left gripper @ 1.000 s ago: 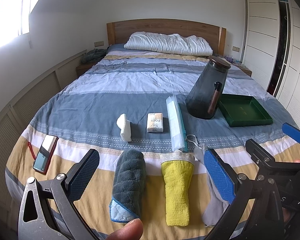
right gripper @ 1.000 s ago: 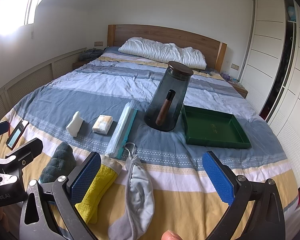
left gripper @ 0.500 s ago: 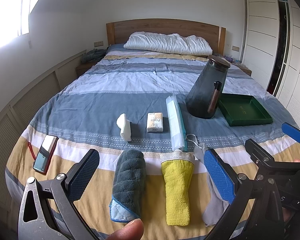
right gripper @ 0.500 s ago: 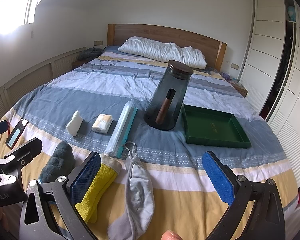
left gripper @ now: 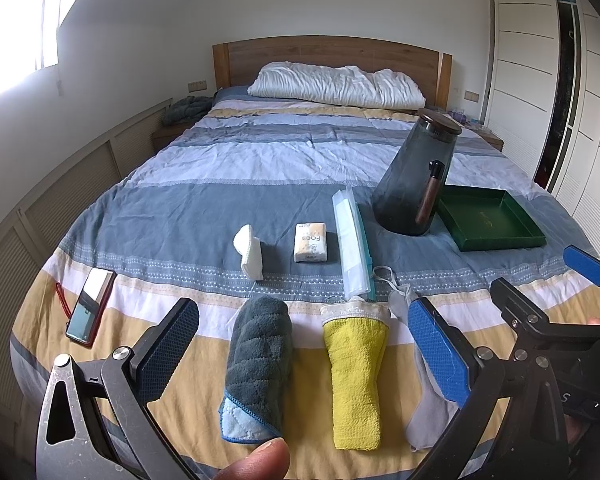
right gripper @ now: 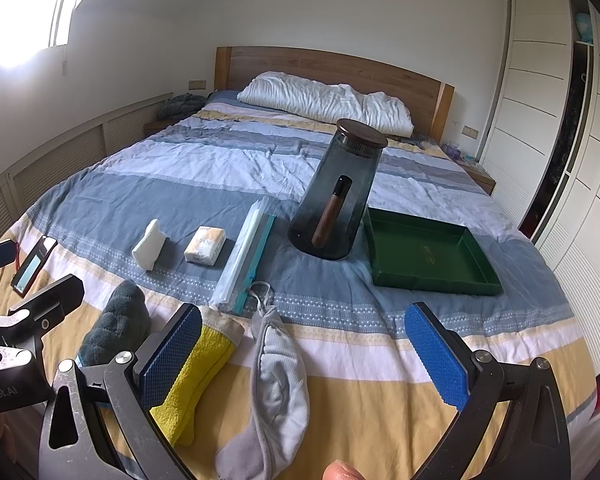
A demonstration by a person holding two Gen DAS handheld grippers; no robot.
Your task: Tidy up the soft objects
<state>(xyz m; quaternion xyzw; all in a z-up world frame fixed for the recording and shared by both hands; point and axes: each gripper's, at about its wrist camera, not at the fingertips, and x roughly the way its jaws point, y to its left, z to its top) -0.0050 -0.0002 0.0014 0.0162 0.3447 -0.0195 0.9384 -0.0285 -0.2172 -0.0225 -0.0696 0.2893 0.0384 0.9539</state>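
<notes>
Hovering over three rolled cloths, both tongs released

Lying in a row at the lower centre of the left wrist view are the grey towel roll (left gripper: 258, 364), the yellow cloth roll (left gripper: 354, 376) and the pale grey eye mask (right gripper: 276, 384), all on the striped bedspread (left gripper: 260, 196). Each runs lengthwise from the lower edge of the frame up toward the headboard. The left gripper (left gripper: 304, 350) is spread wide and grasps nothing; the grey and yellow rolls sit between its pads, so it is judged nearer to them. The right gripper (right gripper: 304, 354) is likewise spread and empty, framing the eye mask. The green tray (right gripper: 434, 258) lies at centre right, well apart, a likely destination
</notes>
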